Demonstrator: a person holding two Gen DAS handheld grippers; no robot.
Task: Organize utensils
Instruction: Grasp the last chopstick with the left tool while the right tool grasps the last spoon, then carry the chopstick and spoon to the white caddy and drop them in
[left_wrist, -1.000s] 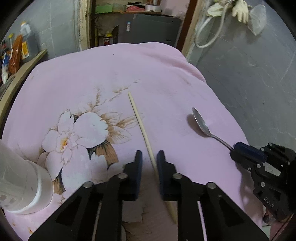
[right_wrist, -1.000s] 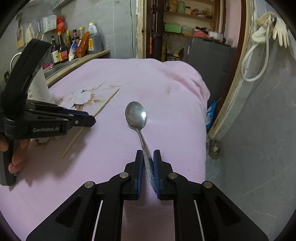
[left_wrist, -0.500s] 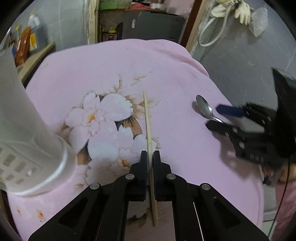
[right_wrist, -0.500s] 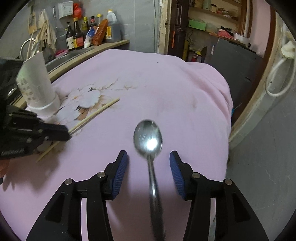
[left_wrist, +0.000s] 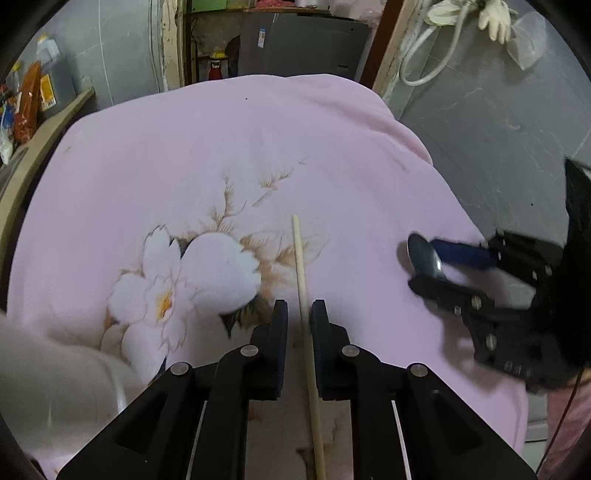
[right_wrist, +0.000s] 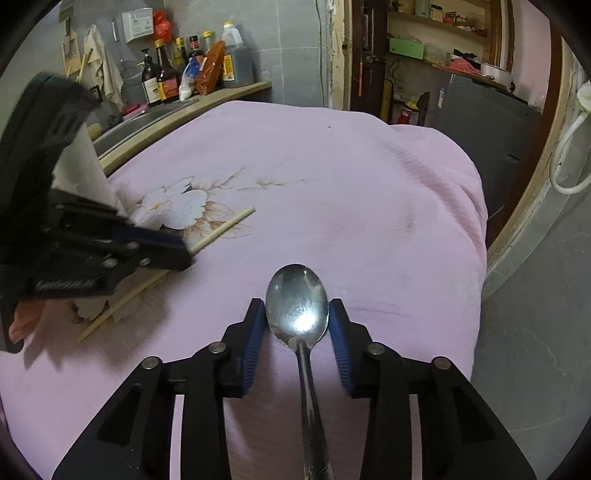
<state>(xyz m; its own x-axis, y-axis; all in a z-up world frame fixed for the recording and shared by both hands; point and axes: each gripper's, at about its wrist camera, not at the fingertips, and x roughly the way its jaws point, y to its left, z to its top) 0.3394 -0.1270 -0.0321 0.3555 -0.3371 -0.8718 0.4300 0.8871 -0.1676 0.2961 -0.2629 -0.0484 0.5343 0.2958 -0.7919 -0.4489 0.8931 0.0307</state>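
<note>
A wooden chopstick (left_wrist: 300, 258) lies on the pink flowered cloth (left_wrist: 258, 147). It runs between the pads of my left gripper (left_wrist: 299, 317), whose jaws are opening, with a narrow gap on each side. A metal spoon (right_wrist: 297, 299) lies on the cloth, its bowl between the blue pads of my right gripper (right_wrist: 297, 314). Those jaws are closing and stand close on both sides of the bowl. The spoon's handle runs back under the gripper. A white perforated utensil cup (left_wrist: 55, 387) stands at the left, blurred. From the right wrist view the cup (right_wrist: 85, 173) is partly behind my left gripper (right_wrist: 181, 251).
Bottles (right_wrist: 192, 70) stand on a counter ledge beyond the table's far left. The cloth drops off at the right edge to a grey floor (right_wrist: 535, 332). A doorway with shelves is at the back. A person's hand (right_wrist: 26, 321) holds the left gripper.
My right gripper let go of the spoon's handle and opened wide; its pads now flank the bowl more narrowly. My left gripper closed on the chopstick, then loosened.
</note>
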